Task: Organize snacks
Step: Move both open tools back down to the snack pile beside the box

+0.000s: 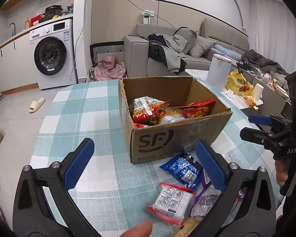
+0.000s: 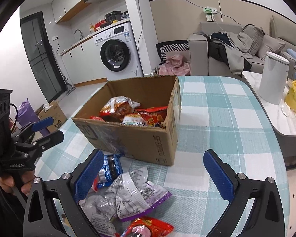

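An open cardboard box (image 1: 167, 142) (image 2: 140, 138) stands on the checked tablecloth and holds several red and orange snack packets (image 1: 148, 108) (image 2: 128, 110). Loose packets lie in front of it: a blue one (image 1: 182, 167) (image 2: 108, 167), a white red-edged one (image 1: 171, 201), silver-purple ones (image 2: 132, 193) and a red one (image 2: 148, 227). My left gripper (image 1: 146, 164) is open and empty, above the loose packets. My right gripper (image 2: 155, 173) is open and empty over the silver-purple packets. Each gripper shows in the other's view, the right (image 1: 266, 128) and the left (image 2: 43, 130).
A white side table (image 2: 282, 126) stands at the right with a white canister (image 1: 219, 71) (image 2: 272, 75), a yellow bag (image 1: 238, 83) and a paper cup (image 1: 258, 91). A grey sofa (image 1: 140, 59) with clothes and a washing machine (image 1: 51, 55) stand behind.
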Available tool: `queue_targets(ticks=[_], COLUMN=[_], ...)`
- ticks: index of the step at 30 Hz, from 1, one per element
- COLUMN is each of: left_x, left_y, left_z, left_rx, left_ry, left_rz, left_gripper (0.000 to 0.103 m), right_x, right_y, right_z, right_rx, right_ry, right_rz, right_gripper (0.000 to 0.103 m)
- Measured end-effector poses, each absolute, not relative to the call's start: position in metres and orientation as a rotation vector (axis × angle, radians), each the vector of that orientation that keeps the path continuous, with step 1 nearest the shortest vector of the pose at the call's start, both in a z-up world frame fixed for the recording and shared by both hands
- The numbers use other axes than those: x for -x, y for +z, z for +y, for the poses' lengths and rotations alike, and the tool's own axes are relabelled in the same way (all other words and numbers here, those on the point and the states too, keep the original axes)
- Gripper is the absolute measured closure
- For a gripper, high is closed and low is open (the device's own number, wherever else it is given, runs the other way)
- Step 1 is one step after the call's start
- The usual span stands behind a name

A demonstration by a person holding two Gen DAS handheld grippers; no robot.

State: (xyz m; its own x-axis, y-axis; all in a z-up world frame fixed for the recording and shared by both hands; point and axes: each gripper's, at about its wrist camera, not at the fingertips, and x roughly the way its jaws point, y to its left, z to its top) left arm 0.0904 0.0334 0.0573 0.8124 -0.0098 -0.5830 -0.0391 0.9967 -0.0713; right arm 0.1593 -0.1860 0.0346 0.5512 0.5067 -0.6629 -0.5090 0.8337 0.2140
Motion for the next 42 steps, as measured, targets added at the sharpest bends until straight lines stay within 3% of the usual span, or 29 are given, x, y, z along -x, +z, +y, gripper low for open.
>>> queue_targets(ticks=[42], left_x=[-0.103], left_y=[-0.015], left_z=[0.005], left_rx=[-0.069], left_ry=[-0.124], left_rz=[0.866], left_gripper=[0.001], right_x=[-0.153], right_y=[-0.029], right_z=[-0.157], right_rx=[0.22], right_ry=[0.699], right_rz=[0.964], right_gripper=[0.0])
